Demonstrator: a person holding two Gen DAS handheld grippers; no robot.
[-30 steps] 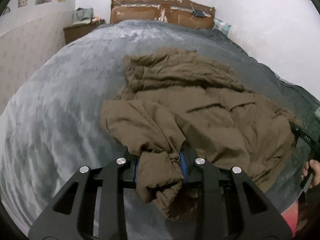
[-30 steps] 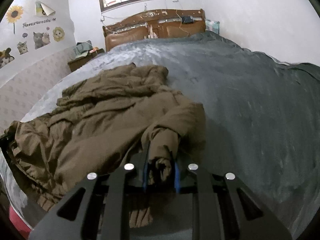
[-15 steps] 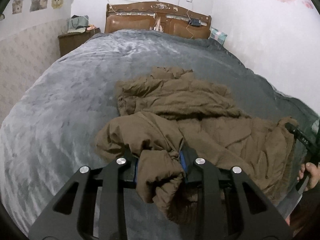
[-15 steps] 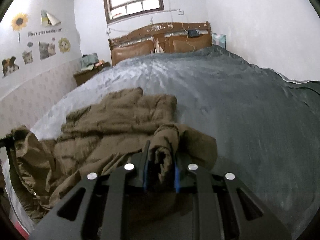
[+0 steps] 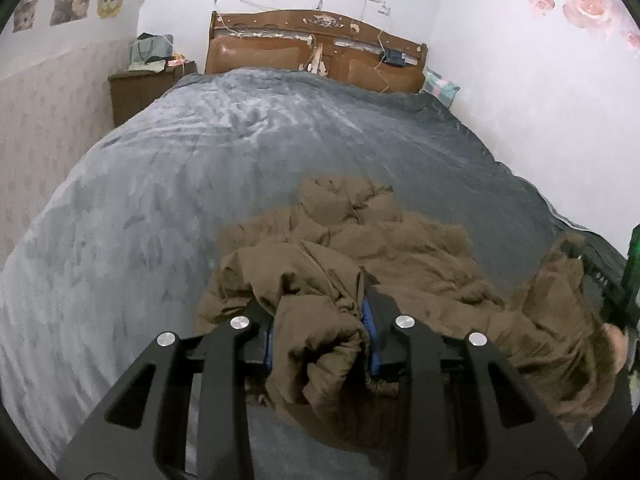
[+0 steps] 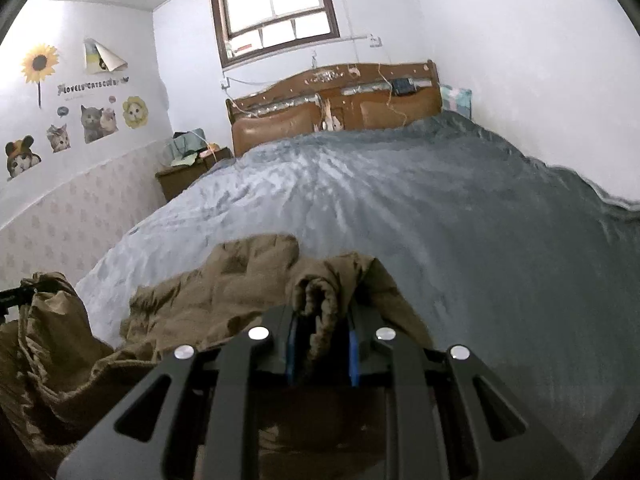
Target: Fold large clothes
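Observation:
A large brown padded jacket [image 5: 384, 248] lies crumpled at the near end of the grey bed [image 5: 200, 184]. My left gripper [image 5: 320, 320] is shut on a bunched cuff of the jacket, which hangs down between its fingers. My right gripper [image 6: 322, 320] is shut on another bunched edge of the jacket [image 6: 224, 292]. Both hold the jacket lifted above the bed, with the cloth sagging between them. The right gripper also shows at the right edge of the left wrist view [image 5: 600, 280], wrapped in cloth.
The grey blanket [image 6: 440, 220] covers the whole bed up to a brown wooden headboard [image 5: 316, 56]. A bedside cabinet [image 5: 136, 92] with bags on it stands at the far left. White walls close in on the right side [image 5: 540, 100].
Both grippers have risen and drawn back toward the foot of the bed, pulling the jacket with them. The jacket now takes up less of the bed and looks more bunched.

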